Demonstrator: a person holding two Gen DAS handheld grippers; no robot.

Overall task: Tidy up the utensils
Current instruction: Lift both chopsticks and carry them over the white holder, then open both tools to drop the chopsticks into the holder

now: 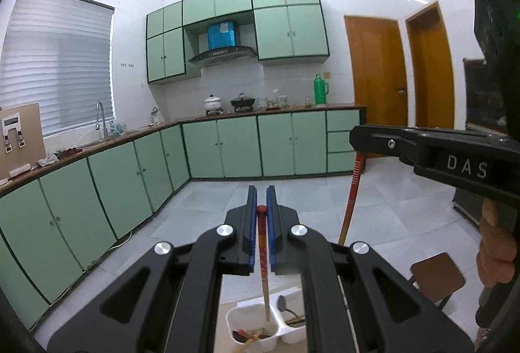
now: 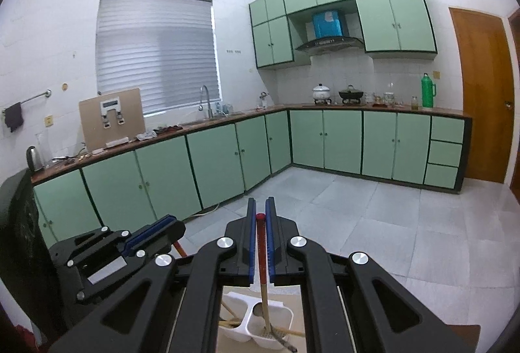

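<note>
The left gripper (image 1: pixel 262 190) is clenching a chopstick with a red upper section (image 1: pixel 262 242); the stick is sitting between the blue pads, its red cap showing just short of the fingertips and its pale lower end hanging down over the left compartment of a white utensil holder (image 1: pixel 250 314). That holder is standing below the gripper on a pale surface, and its two compartments are containing a dark spoon (image 1: pixel 282 302), further wooden sticks and other utensils too small to identify. The right gripper (image 2: pixel 261 207) is likewise clenching a second chopstick (image 2: pixel 261 249), held between its blue pads in the same manner, with the pale lower part reaching down toward the same white holder, seen from the other side (image 2: pixel 256 317); whether the tip is touching the holder cannot be determined. In the left wrist view, the right gripper is entering from the right edge, and the second chopstick is hanging below it, tilted slightly off vertical. A person's hand (image 1: pixel 494 249) is gripping the right gripper's handle at the right edge of that view. A brown stool (image 1: pixel 437 276) is standing on the tiled floor beside the holder. Beyond both grippers, green cabinets (image 2: pixel 214 164) are running along the walls beneath a brown counter (image 2: pixel 227 118), which is carrying pots, a green flask (image 2: pixel 427 91) and a sink faucet.
</note>
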